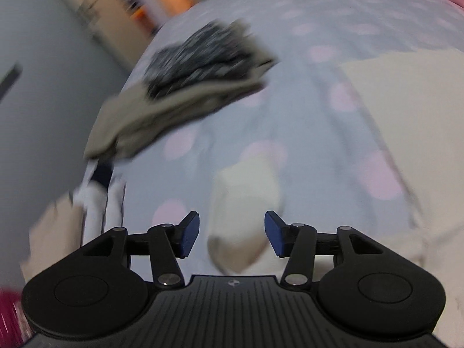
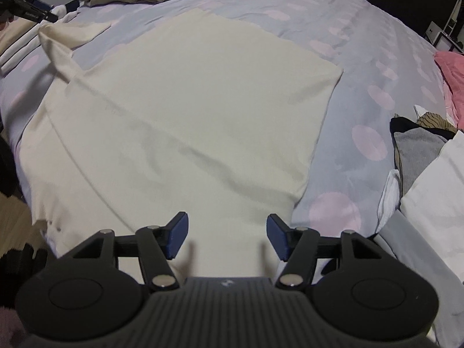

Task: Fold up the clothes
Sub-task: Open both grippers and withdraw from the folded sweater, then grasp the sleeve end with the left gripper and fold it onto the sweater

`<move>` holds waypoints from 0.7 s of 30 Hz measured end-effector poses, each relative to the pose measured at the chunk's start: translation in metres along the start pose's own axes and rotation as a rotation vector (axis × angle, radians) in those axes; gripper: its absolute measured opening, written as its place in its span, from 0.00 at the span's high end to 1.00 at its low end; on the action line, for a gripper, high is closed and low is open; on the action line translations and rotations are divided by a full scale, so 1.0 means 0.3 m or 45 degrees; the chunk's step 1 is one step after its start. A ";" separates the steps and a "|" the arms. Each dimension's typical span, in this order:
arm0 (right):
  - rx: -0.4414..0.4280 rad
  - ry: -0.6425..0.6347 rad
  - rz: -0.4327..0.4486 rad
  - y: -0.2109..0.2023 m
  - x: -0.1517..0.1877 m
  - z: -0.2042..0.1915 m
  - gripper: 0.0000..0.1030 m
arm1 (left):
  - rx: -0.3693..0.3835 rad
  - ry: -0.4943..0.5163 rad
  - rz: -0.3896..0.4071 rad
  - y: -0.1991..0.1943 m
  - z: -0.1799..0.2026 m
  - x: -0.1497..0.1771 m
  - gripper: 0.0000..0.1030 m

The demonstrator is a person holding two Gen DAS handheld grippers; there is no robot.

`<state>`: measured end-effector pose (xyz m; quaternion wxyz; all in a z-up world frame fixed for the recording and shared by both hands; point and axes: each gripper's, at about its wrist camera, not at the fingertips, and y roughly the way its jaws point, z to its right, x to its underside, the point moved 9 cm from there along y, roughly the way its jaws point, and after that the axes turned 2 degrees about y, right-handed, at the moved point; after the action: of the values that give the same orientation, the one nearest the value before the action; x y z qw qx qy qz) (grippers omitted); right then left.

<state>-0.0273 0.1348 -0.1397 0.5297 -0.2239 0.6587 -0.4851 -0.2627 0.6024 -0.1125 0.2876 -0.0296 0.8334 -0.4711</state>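
so, left wrist view, blurred: left gripper (image 1: 232, 233) spread wide, holding nothing, over the bedspread (image 1: 304, 92). a cream sleeve tip (image 1: 246, 203) lies on the bedspread just ahead of its blue pads. a folded pile (image 1: 185, 87) sits far on the bedspread. right wrist view: right gripper (image 2: 227, 236) also spread apart, empty, above the near end of the cream shirt (image 2: 188, 116), which lies flat mid bedspread (image 2: 362, 66). unfolded clothes (image 2: 420, 150) lie at the bedspread's right edge.
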 end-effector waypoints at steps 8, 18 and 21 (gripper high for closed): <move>0.006 0.028 -0.007 0.041 -0.019 0.001 0.38 | 0.051 -0.153 -0.196 0.073 -0.039 0.072 0.93; 0.019 0.005 0.001 0.032 -0.022 -0.010 0.38 | 0.497 -0.274 -0.233 -0.171 0.168 0.083 0.96; 0.015 -0.005 0.013 0.022 -0.026 -0.019 0.38 | 0.563 -0.287 -0.148 -0.261 0.250 0.057 0.96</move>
<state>-0.0284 0.1462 -0.1421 0.5349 -0.2184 0.6560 -0.4857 -0.2562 0.4960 -0.0866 0.3505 -0.0660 0.6697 -0.6514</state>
